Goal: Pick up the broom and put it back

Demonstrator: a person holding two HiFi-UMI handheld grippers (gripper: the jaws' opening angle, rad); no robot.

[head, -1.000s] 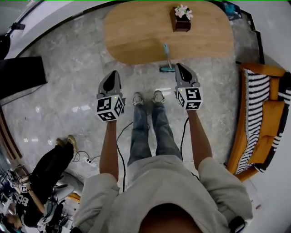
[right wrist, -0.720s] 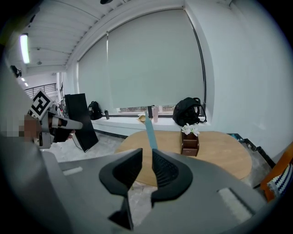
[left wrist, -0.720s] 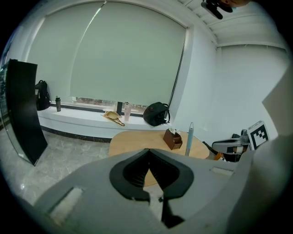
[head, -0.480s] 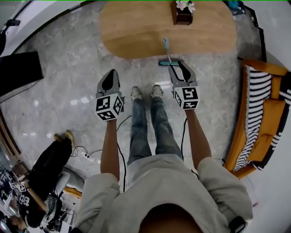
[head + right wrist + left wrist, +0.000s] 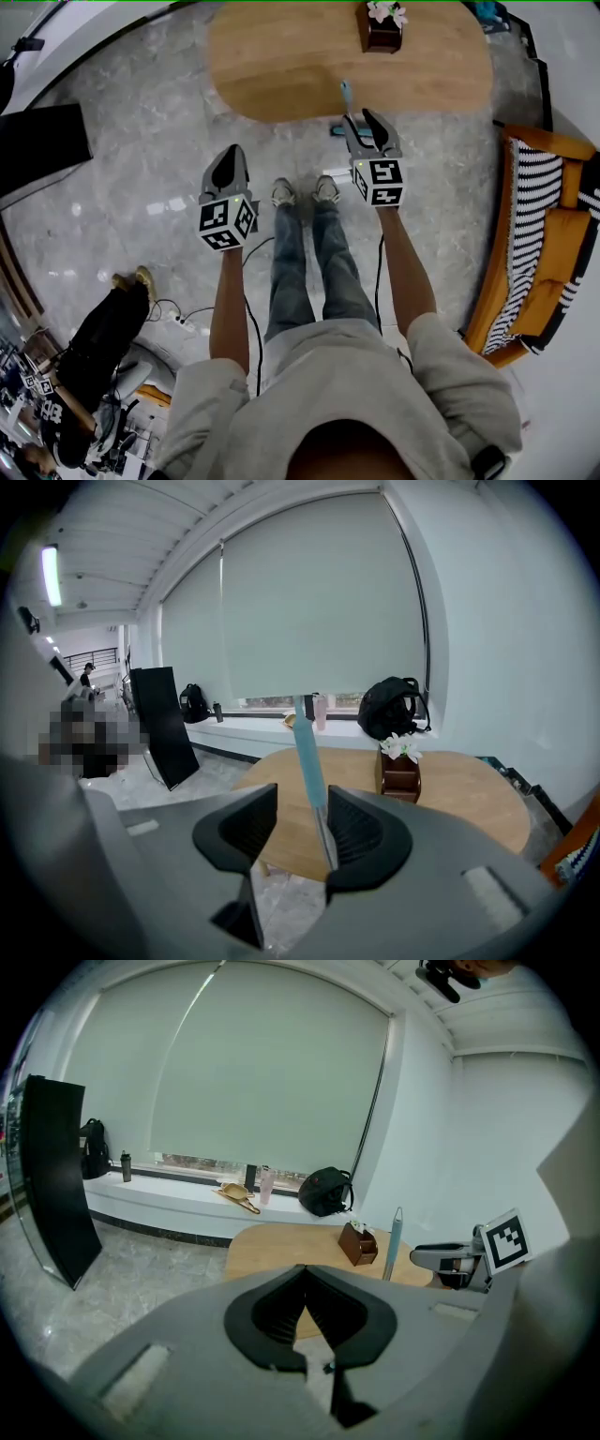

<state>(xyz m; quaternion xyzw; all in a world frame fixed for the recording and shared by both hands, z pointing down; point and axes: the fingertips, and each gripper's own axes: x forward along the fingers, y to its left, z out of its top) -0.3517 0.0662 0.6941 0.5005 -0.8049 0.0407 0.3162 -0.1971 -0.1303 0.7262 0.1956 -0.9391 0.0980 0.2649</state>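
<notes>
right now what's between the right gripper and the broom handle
Nothing. In the right gripper view the broom handle stands inside the right gripper, whose jaws have just been opening.

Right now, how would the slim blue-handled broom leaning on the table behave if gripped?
Probably stiff and light: the blue-handled broom has a thin, straight shaft. Likely to tip sideways if nudged: it only leans on the oval wooden table.

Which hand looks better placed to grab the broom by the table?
The right. The right gripper has just been opening its jaws, and they stand apart with the broom handle between them, not yet squeezed. The left gripper is shut and off to the side, away from it.
</notes>
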